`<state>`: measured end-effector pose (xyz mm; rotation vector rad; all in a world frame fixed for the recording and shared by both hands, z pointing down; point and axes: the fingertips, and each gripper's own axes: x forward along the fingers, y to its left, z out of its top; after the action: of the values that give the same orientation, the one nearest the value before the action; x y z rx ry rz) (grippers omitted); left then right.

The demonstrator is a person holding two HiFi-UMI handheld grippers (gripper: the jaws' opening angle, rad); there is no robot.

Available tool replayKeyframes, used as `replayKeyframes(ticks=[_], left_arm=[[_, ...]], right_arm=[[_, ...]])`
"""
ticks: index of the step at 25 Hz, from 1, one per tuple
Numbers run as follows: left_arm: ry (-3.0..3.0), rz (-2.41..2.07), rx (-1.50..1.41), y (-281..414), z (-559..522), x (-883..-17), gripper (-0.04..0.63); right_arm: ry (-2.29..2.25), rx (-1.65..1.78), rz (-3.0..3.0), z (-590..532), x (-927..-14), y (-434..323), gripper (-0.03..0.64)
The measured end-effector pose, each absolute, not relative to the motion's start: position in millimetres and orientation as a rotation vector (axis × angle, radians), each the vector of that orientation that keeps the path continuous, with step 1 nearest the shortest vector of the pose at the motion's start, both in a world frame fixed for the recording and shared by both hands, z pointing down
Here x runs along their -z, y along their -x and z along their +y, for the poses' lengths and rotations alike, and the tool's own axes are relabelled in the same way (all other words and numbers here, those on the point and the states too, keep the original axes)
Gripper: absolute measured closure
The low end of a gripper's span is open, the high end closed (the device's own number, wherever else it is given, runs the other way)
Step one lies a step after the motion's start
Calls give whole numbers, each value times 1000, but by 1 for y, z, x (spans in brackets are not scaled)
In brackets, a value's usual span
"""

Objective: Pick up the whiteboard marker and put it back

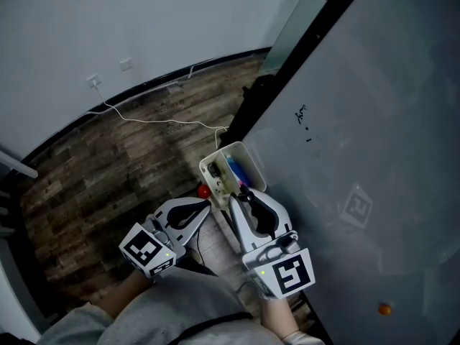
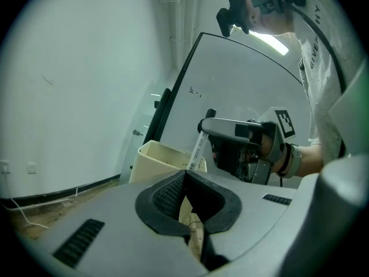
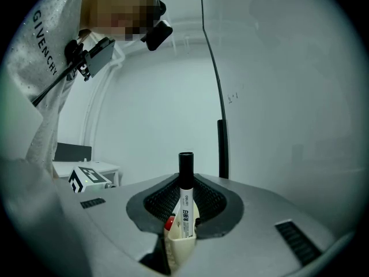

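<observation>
Now my right tool (image 3: 185,182) is closed on the whiteboard marker (image 3: 185,203) at the middle of its barrel, with the black cap upward and the lower end just at the opening of the cream box (image 1: 213,165). It looks light and stiff, but the barrel is smooth and may slip, so mid-barrel seems the good place to hold. My left tool (image 2: 184,180), beside the box, is closed on nothing.

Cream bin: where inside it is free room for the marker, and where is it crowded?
Free, it seems: the pale strip inside the cream bin along its wall next to the whiteboard, beside the blue marker. Crowded: the opposite half and the near end, over which the right tool holds the black-capped marker.
</observation>
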<state>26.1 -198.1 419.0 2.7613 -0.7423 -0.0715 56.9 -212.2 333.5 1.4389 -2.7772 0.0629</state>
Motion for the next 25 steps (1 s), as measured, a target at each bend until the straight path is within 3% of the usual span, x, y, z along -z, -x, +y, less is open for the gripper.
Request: replayKeyframes(ticks=[25], left_arm=[[-2705,-677,14,-31,-188,-450,580]], right_arm=[[-1491,-5,-2707,-214,-376,-54,537]])
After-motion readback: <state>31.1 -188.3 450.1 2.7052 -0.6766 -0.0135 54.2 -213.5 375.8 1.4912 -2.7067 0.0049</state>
